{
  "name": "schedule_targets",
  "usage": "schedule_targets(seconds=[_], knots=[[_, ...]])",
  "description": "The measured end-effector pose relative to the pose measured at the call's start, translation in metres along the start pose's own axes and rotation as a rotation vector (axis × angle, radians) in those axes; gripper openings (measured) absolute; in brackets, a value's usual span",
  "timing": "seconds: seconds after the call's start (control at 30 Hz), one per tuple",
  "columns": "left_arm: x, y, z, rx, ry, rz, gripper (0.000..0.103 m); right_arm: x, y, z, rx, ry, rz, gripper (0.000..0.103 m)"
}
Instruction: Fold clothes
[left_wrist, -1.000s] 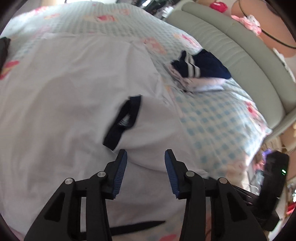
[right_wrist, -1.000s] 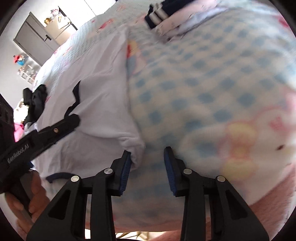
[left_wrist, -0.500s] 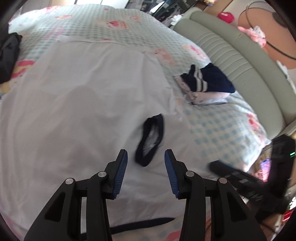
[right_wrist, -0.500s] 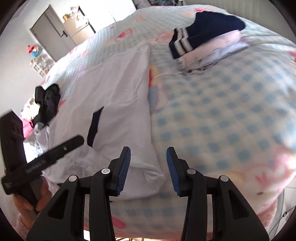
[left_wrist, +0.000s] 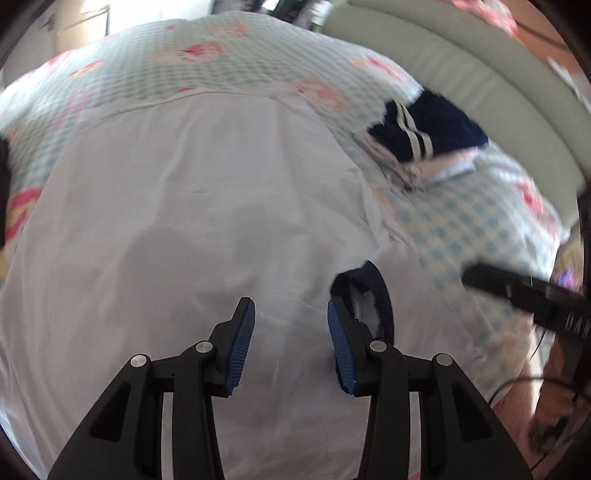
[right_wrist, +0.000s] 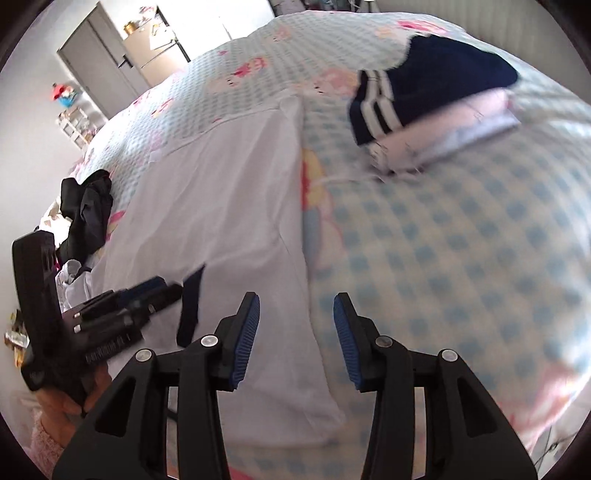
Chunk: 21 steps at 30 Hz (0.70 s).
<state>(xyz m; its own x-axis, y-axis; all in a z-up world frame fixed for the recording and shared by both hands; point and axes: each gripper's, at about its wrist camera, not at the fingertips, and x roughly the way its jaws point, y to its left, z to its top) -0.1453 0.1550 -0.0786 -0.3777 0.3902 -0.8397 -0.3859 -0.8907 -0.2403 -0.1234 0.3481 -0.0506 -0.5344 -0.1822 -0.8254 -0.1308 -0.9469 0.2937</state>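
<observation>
White shirt (left_wrist: 192, 206) lies lengthwise, navy collar (left_wrist: 373, 295) nearest; both grippers (left_wrist: 291, 345) (right_wrist: 295, 339) spread, empty.

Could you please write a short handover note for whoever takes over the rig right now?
Left gripper: open, empty, over the white shirt beside its navy collar.
Right gripper: open, empty, over the shirt's right edge.
Shirt lies spread flat on the bed, no fold visible.
Folded pile sits near the headboard; a dark garment waits at the bed's left.
Left: fold the shirt, then the dark garment.
</observation>
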Motion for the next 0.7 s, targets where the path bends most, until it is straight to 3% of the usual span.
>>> schedule_targets(seconds=[0.13,0.27,0.33,0.5,0.63,0.7], knots=[[0.012,-0.021,0.005,0.09,0.049,-0.035,0.042,0.027,0.003,0.018,0.003,0.026,-0.046,0.043],[0.025,-0.035,0.01,0.116,0.053,-0.075,0.042,0.055,-0.004,0.001,0.02,0.105,-0.031,0.043],[0.032,-0.039,0.014,0.125,0.046,-0.082,0.042,0.058,-0.008,-0.005,0.034,0.098,-0.029,0.043],[0.047,-0.031,0.021,0.063,0.027,-0.003,0.042,0.061,-0.019,-0.018,0.071,0.068,-0.027,0.041],[0.039,-0.008,0.025,-0.043,-0.044,0.108,0.042,0.058,-0.021,-0.024,0.087,0.045,-0.036,0.041],[0.033,0.005,0.024,-0.092,-0.047,0.118,0.04,0.054,-0.02,-0.017,0.077,0.063,-0.024,0.041]])
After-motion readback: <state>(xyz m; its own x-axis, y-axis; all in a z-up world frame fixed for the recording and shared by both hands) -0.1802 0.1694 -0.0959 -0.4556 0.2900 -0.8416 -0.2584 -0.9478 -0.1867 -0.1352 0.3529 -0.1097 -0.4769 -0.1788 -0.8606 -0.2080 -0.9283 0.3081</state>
